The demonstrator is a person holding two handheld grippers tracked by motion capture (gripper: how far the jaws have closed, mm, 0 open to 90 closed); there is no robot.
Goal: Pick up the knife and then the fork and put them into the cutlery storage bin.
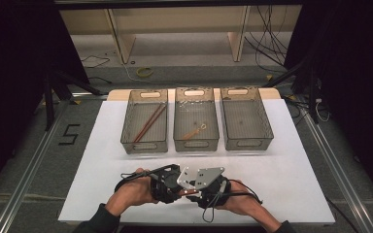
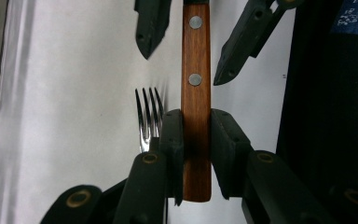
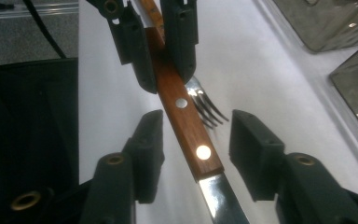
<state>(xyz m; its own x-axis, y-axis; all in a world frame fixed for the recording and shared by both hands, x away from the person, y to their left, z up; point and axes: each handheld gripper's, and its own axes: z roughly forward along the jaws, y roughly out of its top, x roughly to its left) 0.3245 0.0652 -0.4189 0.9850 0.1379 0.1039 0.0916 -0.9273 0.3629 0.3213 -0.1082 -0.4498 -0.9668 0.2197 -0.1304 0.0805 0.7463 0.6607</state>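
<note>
Wood-handled steel knife [image 2: 196,93]: stiff, light, blade slippery; grasp the riveted handle. Left hand-held gripper [image 2: 196,140] clamped on handle, near table's front edge. Right hand-held gripper [image 3: 193,140] jaws apart, straddling it.

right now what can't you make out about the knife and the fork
- Knife blade: cut off by the bottom edge in the right gripper view.
- Fork handle: hidden behind the left gripper in the left gripper view.
- High view: hands and both grippers cover the cutlery; right gripper.
</note>
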